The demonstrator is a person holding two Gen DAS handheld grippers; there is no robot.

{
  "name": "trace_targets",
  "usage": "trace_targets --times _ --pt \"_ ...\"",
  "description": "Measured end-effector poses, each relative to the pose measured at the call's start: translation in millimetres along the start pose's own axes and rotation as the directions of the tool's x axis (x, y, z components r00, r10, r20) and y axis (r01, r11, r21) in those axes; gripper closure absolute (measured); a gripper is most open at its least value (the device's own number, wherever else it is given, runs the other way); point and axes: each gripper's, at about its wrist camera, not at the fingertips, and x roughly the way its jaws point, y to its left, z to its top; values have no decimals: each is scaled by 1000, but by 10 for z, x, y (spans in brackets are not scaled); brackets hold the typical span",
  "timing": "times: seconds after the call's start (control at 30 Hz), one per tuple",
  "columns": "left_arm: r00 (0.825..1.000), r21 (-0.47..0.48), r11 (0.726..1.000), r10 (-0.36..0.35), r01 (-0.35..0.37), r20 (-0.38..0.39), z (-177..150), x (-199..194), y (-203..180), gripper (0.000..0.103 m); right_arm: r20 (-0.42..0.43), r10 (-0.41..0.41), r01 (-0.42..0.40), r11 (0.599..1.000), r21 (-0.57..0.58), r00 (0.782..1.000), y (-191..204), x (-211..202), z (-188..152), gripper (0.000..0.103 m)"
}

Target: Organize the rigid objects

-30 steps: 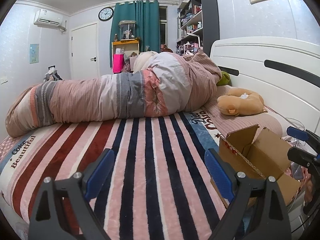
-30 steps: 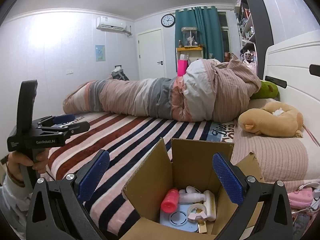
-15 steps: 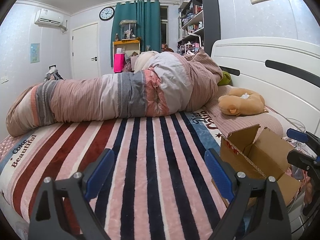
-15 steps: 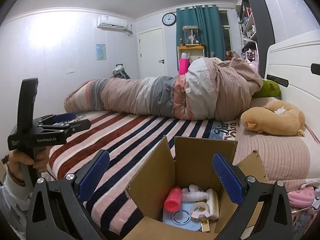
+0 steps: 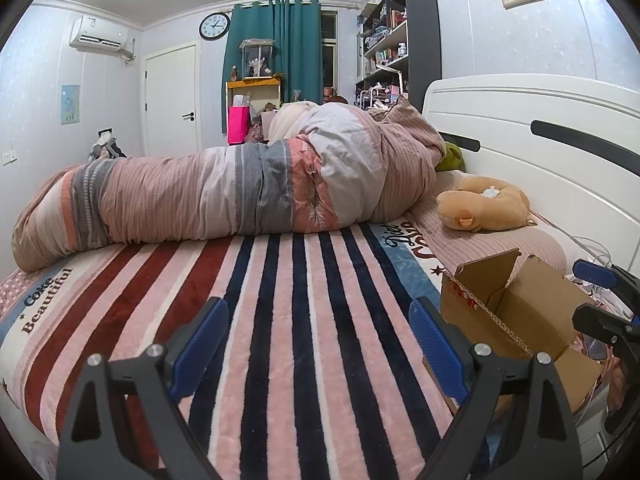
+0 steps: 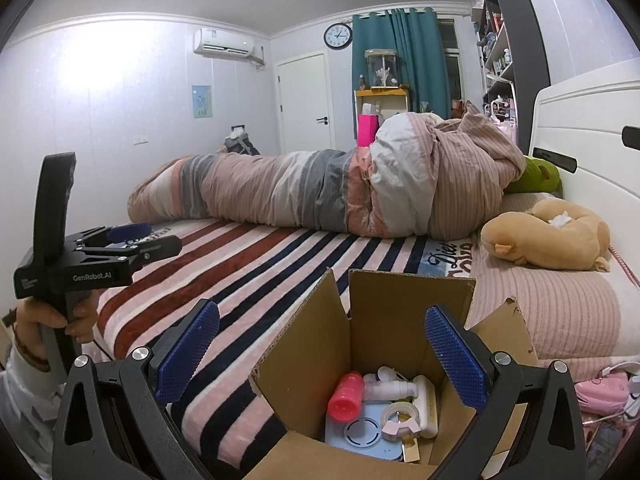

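- The box [image 6: 384, 320] of cardboard stands open on the striped blanket [image 5: 280, 320], near the pillow [image 6: 552, 304] side of the bed.
- Inside the box lie a pink bottle [image 6: 346, 397], a tape roll [image 6: 400, 416] and a round blue plate [image 6: 360, 438].
- The right gripper [image 6: 322, 354] hovers over the box, fingers spread, holding nothing.
- The left gripper [image 5: 318, 348] is left of the box, over the blanket, fingers also spread and empty.
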Motion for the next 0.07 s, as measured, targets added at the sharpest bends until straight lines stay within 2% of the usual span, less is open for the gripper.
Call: trace_targets --times 0.07 --pt "1000 2 1000 8 -8 -4 -3 11 -5 12 2 0 0 1000 0 1000 0 -3 -3 0"
